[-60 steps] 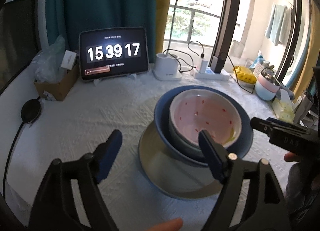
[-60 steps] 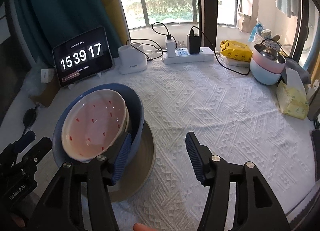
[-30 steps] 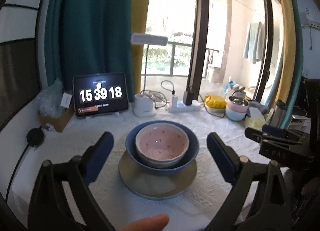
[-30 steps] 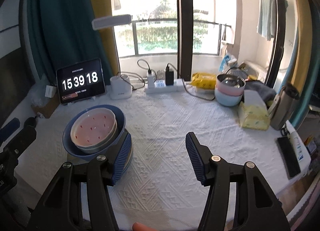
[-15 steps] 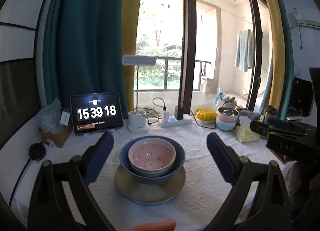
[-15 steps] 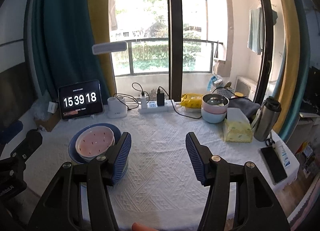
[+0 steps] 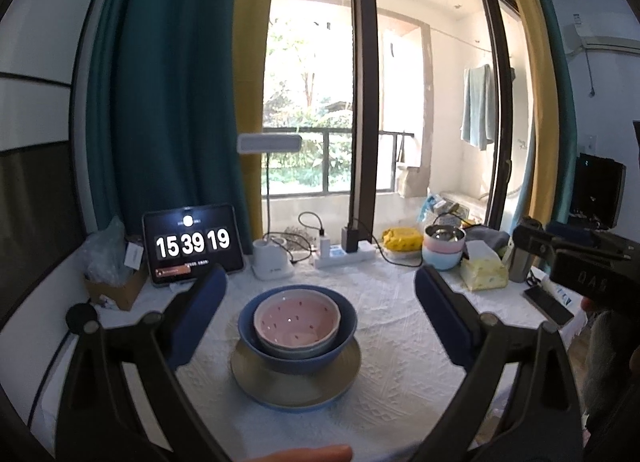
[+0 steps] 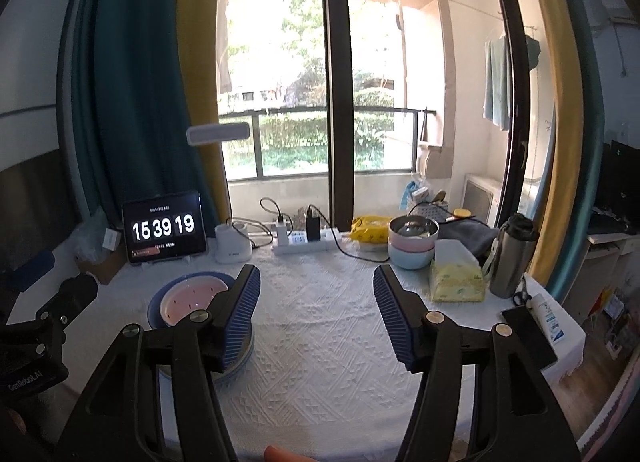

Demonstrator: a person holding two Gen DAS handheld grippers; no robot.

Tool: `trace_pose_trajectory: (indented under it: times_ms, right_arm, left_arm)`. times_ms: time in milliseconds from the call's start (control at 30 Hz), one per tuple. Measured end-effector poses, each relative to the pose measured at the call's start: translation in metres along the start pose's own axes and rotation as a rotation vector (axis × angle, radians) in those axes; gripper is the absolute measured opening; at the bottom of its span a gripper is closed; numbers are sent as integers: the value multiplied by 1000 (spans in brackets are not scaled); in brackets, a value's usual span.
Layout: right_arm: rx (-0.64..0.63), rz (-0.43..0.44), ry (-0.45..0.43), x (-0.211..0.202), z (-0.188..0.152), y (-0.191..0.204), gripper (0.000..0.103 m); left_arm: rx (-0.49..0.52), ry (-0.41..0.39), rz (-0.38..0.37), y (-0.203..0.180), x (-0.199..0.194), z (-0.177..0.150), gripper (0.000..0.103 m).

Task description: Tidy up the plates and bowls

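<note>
So the dishes are all in one stack: pink bowl (image 7: 297, 316) nested inside the blue bowl (image 7: 297, 358), and that sits on a flat plate (image 7: 296, 392) on the white-clothed desk (image 7: 400, 362), toward the desk's left side and closer to the near edge than the window edge.

Left gripper (image 7: 320, 316) is held up off the desk with its fingers spread wide, nothing between them; the stack shows in the gap. Right gripper (image 8: 316, 314) is the same deal, fingers apart and empty, with the stack just off to its left.

Along the far edge there's a tablet clock (image 7: 193, 244) reading 15 39 19, a power strip (image 8: 306, 241) and a tissue pack (image 8: 456, 282) toward the right edge.
</note>
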State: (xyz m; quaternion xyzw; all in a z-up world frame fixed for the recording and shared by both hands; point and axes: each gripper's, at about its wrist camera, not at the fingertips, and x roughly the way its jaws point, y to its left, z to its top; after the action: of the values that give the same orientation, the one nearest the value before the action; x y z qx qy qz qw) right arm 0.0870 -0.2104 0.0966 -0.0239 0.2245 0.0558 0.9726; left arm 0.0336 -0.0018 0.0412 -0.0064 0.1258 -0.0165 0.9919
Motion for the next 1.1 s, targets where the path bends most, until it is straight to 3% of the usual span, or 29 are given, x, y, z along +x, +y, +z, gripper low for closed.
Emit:
trace_pose_trajectory:
  times_ms: [267,1100]
  right_arm:
    - [-3,1,-28,-17,4,0,64]
    - [9,5,-12,-16,0,0,64]
  left_arm:
    - [-8,-11,14,3,-12,4,96]
    - [-18,10,19,3,-13,3,96]
